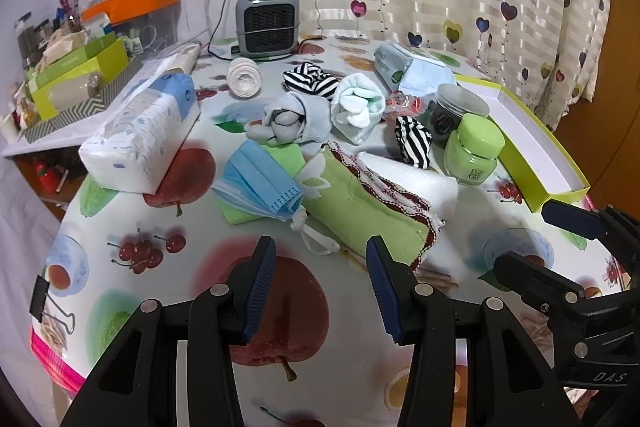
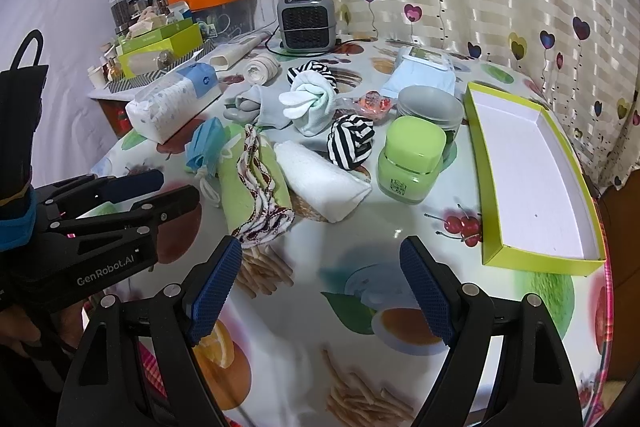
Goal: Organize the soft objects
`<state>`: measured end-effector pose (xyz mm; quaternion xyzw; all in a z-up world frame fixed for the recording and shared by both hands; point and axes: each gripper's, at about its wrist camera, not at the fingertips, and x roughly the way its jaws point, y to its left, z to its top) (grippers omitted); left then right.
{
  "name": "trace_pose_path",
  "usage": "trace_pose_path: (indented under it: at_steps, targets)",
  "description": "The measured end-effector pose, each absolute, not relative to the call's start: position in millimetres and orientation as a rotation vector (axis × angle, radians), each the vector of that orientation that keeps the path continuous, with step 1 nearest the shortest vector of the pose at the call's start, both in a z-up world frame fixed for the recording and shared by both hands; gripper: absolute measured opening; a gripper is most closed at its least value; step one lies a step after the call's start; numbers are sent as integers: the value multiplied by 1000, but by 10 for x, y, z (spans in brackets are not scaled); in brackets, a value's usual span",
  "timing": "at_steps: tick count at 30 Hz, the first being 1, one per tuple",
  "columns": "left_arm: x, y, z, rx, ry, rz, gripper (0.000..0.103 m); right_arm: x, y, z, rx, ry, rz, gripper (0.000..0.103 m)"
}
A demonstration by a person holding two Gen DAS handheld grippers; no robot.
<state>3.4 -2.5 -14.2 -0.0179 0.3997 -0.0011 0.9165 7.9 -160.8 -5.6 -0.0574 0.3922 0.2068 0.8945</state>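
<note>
Soft items lay clustered mid-table: folded green cloth (image 1: 368,215) with a red-trimmed edge, touching a rolled white towel (image 2: 320,183) on its right; blue face masks (image 1: 260,187) just left of the cloth. Behind them sat a grey sock bundle (image 1: 288,121), a white sock bundle (image 1: 356,107), a striped sock ball (image 2: 350,141) beside a green jar (image 2: 412,163), a second striped bundle (image 1: 308,79) further back. An open green-edged box (image 2: 532,175), white inside, sat along the table's right side. A tissue pack (image 1: 140,143) lay left, a small heater (image 1: 267,21) at the back by the curtain.

Left gripper (image 1: 322,291) hovered over the fruit-print tablecloth (image 1: 168,299), near the cloth's front edge, fingers moderately apart, holding nothing. Right gripper (image 2: 320,291) was spread wider, empty, above bare tablecloth in front of the towel
</note>
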Motion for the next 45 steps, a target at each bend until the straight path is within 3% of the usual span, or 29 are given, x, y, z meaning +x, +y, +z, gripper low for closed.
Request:
trace_pose_path:
  at_steps: [45]
  targets:
    - [181,202,-240,-68,837,22,46,226,-1347,-121,-148,802,539,82]
